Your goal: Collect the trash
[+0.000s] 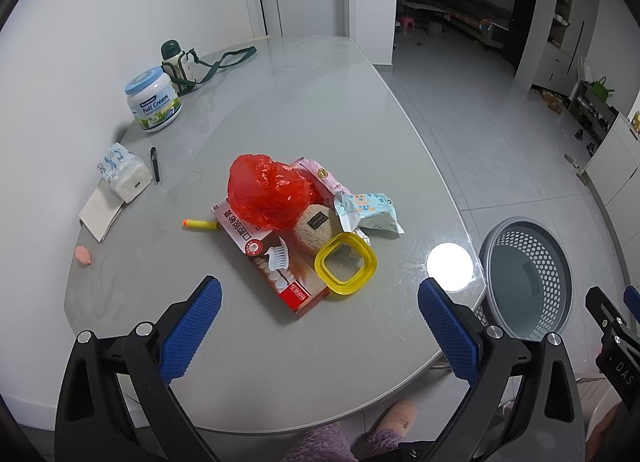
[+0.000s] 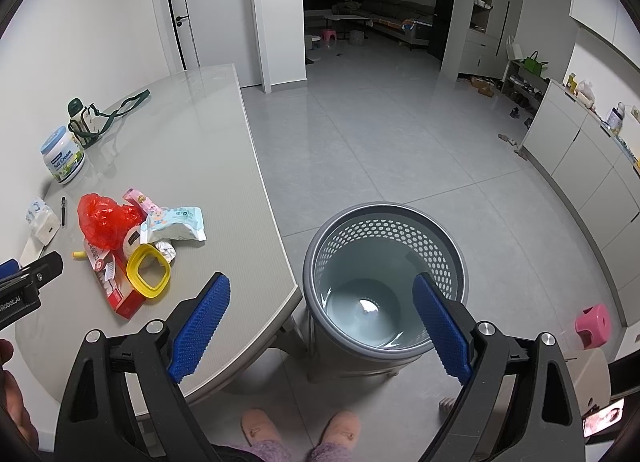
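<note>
Left wrist view: left gripper is spread wide, empty — presumably readied for the crumpled red plastic bag; right gripper is held wide over the grey perforated plastic bin.

Cool, even indoor light fills the near room in both views; walls and floor read pale grey-blue. The source sits overhead: a round white glare spot burns out on the glossy table near its right edge in the left view, and a smaller one glints on the bottom of the bin in the right view. Shadows are soft and short, tucked close under the red bag and the box. The far room is dark, with little detail. Fisheye bending curves the table edge and walls, and black vignette fills the corners. Focus is sharp mid-frame, slightly soft and noisy toward the rim.
</note>
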Demonstrator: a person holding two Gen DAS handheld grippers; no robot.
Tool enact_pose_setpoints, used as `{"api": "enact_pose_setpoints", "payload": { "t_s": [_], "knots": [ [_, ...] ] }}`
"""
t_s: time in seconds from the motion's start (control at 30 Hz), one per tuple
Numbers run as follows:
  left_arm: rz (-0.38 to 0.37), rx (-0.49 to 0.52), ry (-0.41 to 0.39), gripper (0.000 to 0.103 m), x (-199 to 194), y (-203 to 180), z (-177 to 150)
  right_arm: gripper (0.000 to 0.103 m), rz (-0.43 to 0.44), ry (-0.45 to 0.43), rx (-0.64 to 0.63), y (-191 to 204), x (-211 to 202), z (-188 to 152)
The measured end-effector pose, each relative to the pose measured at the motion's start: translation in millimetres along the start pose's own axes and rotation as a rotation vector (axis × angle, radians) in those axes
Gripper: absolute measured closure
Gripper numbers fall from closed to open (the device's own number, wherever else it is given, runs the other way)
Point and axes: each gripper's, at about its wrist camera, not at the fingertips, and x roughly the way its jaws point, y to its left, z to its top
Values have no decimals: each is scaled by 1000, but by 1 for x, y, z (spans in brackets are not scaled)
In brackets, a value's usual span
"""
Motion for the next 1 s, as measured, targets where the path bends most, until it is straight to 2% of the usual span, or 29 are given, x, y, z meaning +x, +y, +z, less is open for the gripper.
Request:
{"api": "enact_pose_setpoints", "payload": {
  "t_s": [1.0],
  "knots": [
    [6,-5,-4,6,-2,7,1,15,11,1,1,1,-1,-2]
  ]
}}
